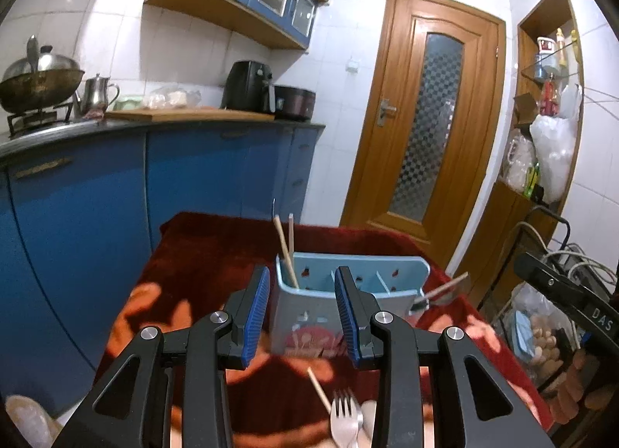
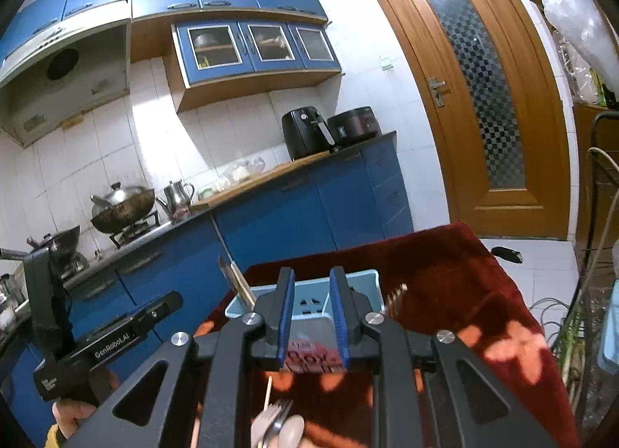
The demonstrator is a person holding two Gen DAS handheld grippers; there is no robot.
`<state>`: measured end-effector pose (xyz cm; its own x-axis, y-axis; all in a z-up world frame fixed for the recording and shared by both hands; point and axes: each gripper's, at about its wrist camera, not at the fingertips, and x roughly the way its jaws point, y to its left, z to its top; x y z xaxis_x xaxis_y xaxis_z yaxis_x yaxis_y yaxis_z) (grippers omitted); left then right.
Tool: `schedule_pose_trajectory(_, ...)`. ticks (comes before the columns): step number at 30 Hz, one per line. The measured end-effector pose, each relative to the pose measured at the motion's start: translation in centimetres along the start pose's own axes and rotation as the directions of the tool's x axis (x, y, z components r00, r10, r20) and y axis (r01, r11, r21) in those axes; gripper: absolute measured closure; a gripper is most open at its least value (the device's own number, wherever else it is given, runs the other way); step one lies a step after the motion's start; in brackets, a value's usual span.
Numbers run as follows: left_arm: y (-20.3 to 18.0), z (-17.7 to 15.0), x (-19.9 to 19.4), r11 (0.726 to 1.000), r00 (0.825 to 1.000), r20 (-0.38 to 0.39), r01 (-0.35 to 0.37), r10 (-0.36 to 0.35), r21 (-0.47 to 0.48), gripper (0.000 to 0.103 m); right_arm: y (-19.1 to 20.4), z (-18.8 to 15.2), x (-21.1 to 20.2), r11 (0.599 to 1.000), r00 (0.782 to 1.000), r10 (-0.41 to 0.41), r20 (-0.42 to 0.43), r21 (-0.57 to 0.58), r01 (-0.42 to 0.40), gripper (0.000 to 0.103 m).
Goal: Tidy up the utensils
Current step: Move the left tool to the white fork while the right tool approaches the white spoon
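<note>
A light blue utensil holder with several compartments stands on a table under a dark red cloth. Two wooden chopsticks stand in its left compartment. A spoon-like utensil leans at its right end. My left gripper is open and empty, just in front of the holder. A fork, a spoon and one chopstick lie on the cloth below it. My right gripper is open and empty before the holder. The fork and spoon lie below it.
Blue kitchen cabinets and a counter with a wok, kettle and air fryer run along the left. A wooden door is behind the table. A rack with bags and cables stands to the right. The left gripper's body shows at the right view's left.
</note>
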<state>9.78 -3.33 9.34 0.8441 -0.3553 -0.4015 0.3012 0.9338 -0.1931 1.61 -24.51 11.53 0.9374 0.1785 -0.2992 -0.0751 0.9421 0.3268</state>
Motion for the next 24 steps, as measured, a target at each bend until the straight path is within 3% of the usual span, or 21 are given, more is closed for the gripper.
schedule_pose_trajectory(13,-0.2,-3.9,-0.1,0.999,0.985,-0.170,-0.021,0.027,0.036,0.067,-1.0,-3.7,-2.0,0.999,0.992,-0.033,-0.119,0.025,0.036,0.077)
schedule_pose_trajectory(24,-1.1,-7.2,1.9,0.999,0.945,-0.327,0.032,-0.020,0.030,0.067,-3.6,-6.9,-2.3,0.994,0.978,-0.036,-0.205,0.097,0.057,0.076)
